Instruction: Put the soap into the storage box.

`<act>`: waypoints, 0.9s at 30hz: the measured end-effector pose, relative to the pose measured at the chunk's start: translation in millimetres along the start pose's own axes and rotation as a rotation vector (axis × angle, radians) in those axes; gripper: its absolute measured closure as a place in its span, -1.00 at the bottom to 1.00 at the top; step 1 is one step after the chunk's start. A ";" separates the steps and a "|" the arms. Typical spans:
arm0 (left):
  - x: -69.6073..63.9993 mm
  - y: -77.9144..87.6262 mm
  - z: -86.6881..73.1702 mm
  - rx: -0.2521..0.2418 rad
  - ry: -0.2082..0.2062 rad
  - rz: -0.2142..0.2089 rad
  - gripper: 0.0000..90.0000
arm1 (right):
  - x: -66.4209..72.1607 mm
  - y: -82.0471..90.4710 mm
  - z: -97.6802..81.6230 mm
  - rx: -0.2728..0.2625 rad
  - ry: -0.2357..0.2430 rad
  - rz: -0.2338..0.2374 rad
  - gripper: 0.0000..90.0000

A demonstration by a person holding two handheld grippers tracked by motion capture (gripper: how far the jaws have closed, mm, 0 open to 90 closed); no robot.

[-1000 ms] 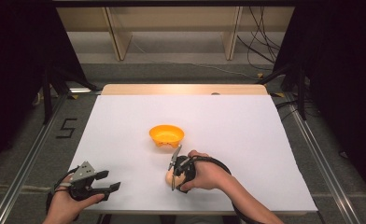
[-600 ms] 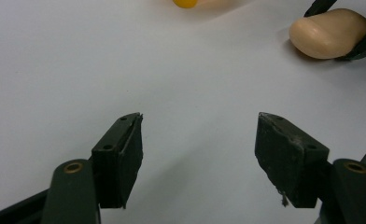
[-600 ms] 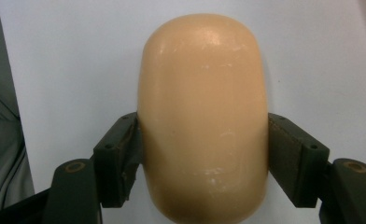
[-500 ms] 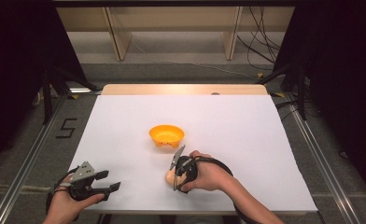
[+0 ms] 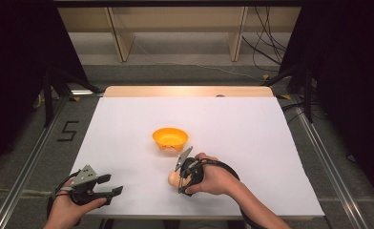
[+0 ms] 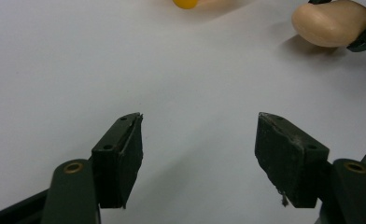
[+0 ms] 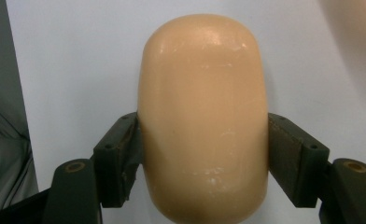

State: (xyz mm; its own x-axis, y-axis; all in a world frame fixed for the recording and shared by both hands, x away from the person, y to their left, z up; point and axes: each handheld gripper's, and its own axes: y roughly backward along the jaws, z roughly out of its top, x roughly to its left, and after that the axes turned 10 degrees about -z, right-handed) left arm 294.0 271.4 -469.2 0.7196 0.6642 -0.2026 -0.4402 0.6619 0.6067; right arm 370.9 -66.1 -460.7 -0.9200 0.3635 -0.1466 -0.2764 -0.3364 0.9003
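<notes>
A smooth tan oval piece (image 7: 203, 116) sits between the jaws of my right gripper (image 7: 203, 154), both pads pressed against its sides. From above, the right gripper (image 5: 179, 177) holds that tan oval piece (image 5: 173, 177) near the table's front, a short way in front of an orange bowl (image 5: 170, 139). My left gripper (image 5: 112, 184) rests at the front left corner, jaws wide apart over bare white surface. In the left gripper view the left gripper (image 6: 199, 140) has nothing between its pads, with the tan oval piece (image 6: 333, 23) and the bowl's edge (image 6: 186, 3) farther off.
The white table top (image 5: 252, 133) ends in a wooden strip (image 5: 187, 91) at the far edge. Metal rails (image 5: 27, 162) run along both sides on the floor. Shelving legs and cables (image 5: 256, 50) lie beyond the table.
The right gripper with the tan piece has shifted slightly right and toward the front edge. The left gripper has stayed put.
</notes>
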 end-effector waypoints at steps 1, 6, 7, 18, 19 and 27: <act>-0.1 0.1 0.1 -0.002 0.001 0.001 -0.29 | -0.8 1.3 -0.5 -0.014 -0.010 -0.003 -0.26; -0.8 -0.6 0.0 -0.016 0.010 -0.005 -0.29 | -2.1 4.2 -1.4 -0.027 -0.019 -0.012 -0.26; 0.0 0.0 0.1 -0.005 0.002 0.003 -0.29 | -2.4 4.9 -2.2 -0.032 -0.035 -0.012 -0.26; -1.0 -0.6 -0.1 -0.021 0.010 0.000 -0.29 | -6.7 8.3 -5.4 -0.065 -0.058 -0.025 -0.26; -1.5 -1.2 -0.1 -0.032 0.019 -0.003 -0.29 | -6.8 9.4 -5.8 -0.067 -0.075 -0.028 -0.26; -1.7 -0.3 0.0 -0.027 0.014 0.011 -0.29 | -8.7 10.4 -6.1 -0.094 -0.077 -0.041 -0.26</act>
State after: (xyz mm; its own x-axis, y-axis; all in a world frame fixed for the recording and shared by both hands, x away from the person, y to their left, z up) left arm 292.9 270.0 -469.1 0.7075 0.6758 -0.2069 -0.4622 0.6638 0.5880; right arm 374.3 -78.1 -452.5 -0.8842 0.4431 -0.1475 -0.3416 -0.3984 0.8512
